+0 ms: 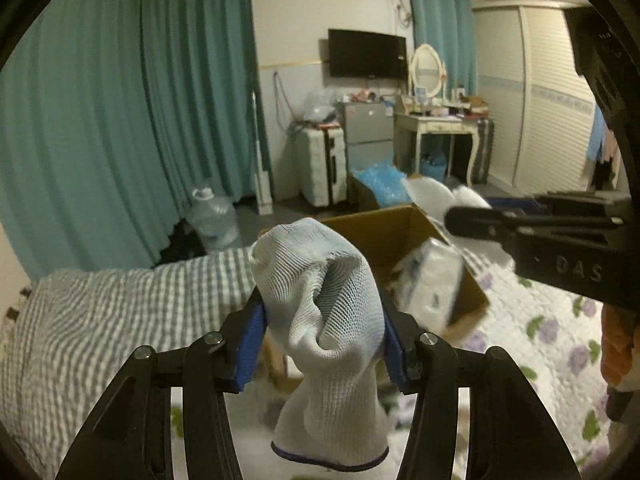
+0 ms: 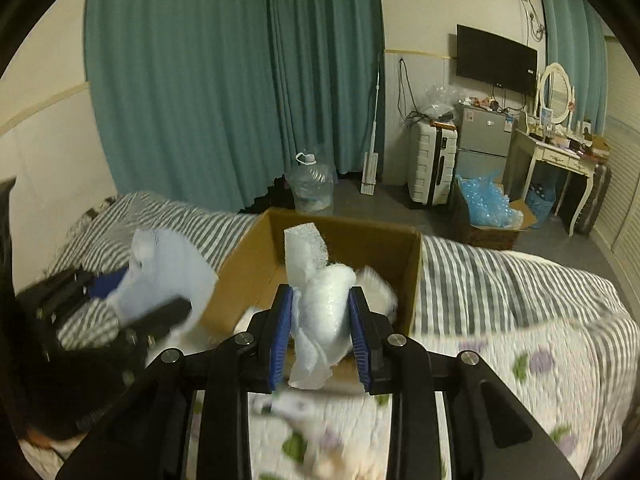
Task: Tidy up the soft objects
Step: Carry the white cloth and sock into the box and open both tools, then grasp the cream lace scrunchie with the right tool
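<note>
left gripper [image 1: 324, 344] pinching knit glove [image 1: 324, 320] | right gripper [image 2: 320, 336] clamping, seemingly, bubble wrap [image 2: 320, 312]

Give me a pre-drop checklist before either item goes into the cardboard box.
1. Left tongs clamped on the white knit glove: ok.
2. Right tongs clamped on the white foam wrap: ok.
3. Cardboard box open at the top, on the bed: ok.
4. Room left in the box: ok, brown wall shows above the white items inside.
5. Foam wrap directly over the opening: cannot tell, though the box lies just ahead.
6. Glove clear of the right tongs: ok, they are apart in both views.
</note>
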